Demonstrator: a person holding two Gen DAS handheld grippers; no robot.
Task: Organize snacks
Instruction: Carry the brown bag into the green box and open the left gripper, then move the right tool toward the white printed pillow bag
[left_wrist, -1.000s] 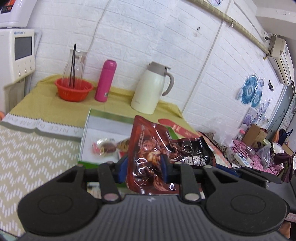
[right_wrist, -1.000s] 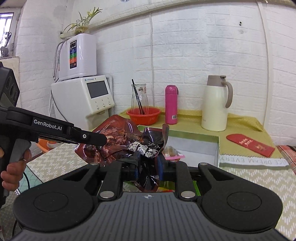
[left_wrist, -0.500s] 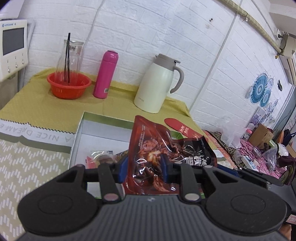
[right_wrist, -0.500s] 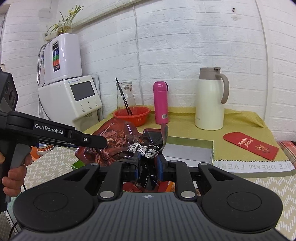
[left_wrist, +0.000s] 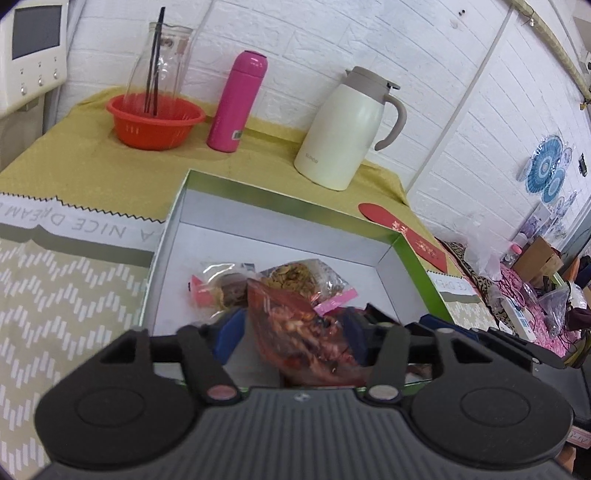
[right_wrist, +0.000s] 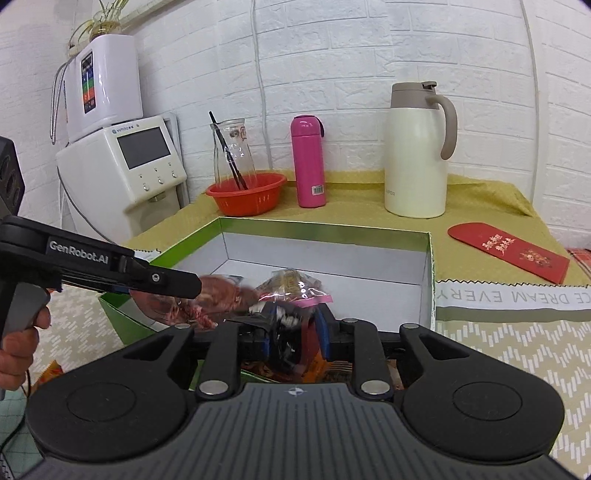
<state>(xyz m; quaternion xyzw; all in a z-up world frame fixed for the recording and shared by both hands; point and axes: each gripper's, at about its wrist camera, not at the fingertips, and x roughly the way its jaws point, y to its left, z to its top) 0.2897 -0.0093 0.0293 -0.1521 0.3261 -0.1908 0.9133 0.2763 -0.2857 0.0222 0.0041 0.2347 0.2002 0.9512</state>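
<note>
A dark red snack pouch (left_wrist: 306, 339) hangs low over the near end of the green-rimmed white box (left_wrist: 410, 258), blurred by motion. My left gripper (left_wrist: 291, 332) has its jaws apart around the pouch, which no longer sits tight between them. My right gripper (right_wrist: 293, 328) is shut on the pouch's black end (right_wrist: 284, 332). The left gripper's body (right_wrist: 110, 269) shows at the left in the right wrist view. Two clear bags of snacks (left_wrist: 291, 277) with pink seals lie inside the box (right_wrist: 428, 273).
At the back of the yellow-clothed table stand an orange basket (left_wrist: 153, 122) with a glass carafe, a pink bottle (left_wrist: 236, 101) and a cream jug (left_wrist: 347, 125). A red envelope (right_wrist: 509, 251) lies right of the box. A water dispenser (right_wrist: 125, 170) stands at the left.
Both grippers have moved forward and down over the box with the pouch. The left gripper's jaws have spread apart from the pouch, which has dropped lower.
</note>
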